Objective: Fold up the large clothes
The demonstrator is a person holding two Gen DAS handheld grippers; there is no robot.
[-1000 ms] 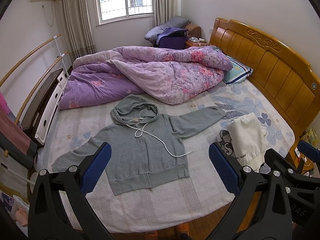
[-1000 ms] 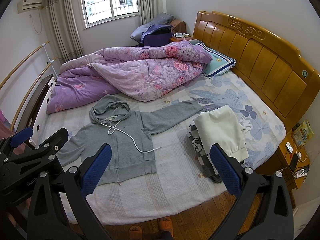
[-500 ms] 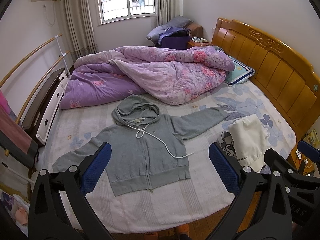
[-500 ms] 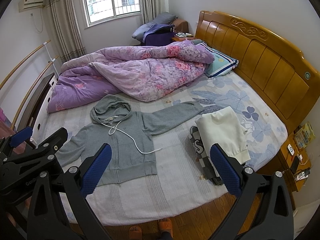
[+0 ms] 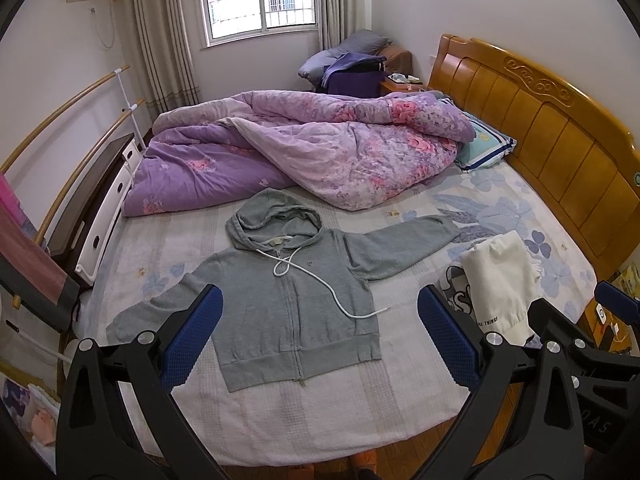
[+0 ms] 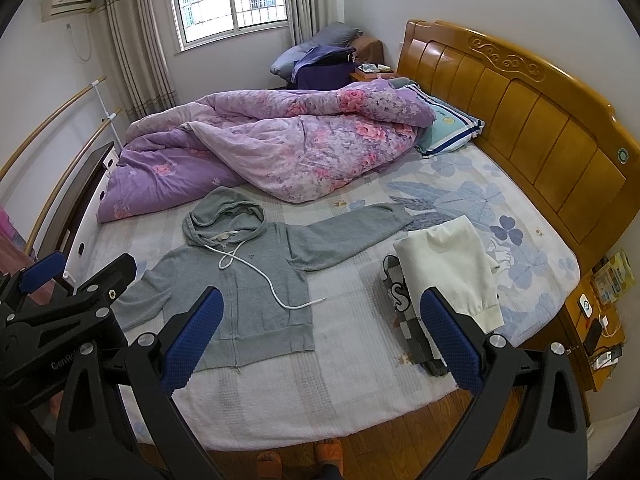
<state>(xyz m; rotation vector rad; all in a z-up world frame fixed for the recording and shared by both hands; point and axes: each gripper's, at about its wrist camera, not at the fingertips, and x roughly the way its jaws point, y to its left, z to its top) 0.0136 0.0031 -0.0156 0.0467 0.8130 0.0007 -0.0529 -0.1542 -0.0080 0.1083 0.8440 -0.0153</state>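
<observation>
Comparing with a second ago, little has changed: the grey zip-up cotton hoodie remains flat, sleeves spread, on the bed. Left hand-held gripper and right hand-held gripper stay released and empty above it, so folding is not yet begun

So the hoodie is plain heather grey with a white drawstring. The quilt behind it is purple with pink roses, paler lilac on the flipped side. The bed sheet is whitish with blue-grey leaves and clover shapes. There's a cream folded garment on top of a grey-and-white checked one. The headboard is honey-orange wood. Both claws have blue pads on black frames.
</observation>
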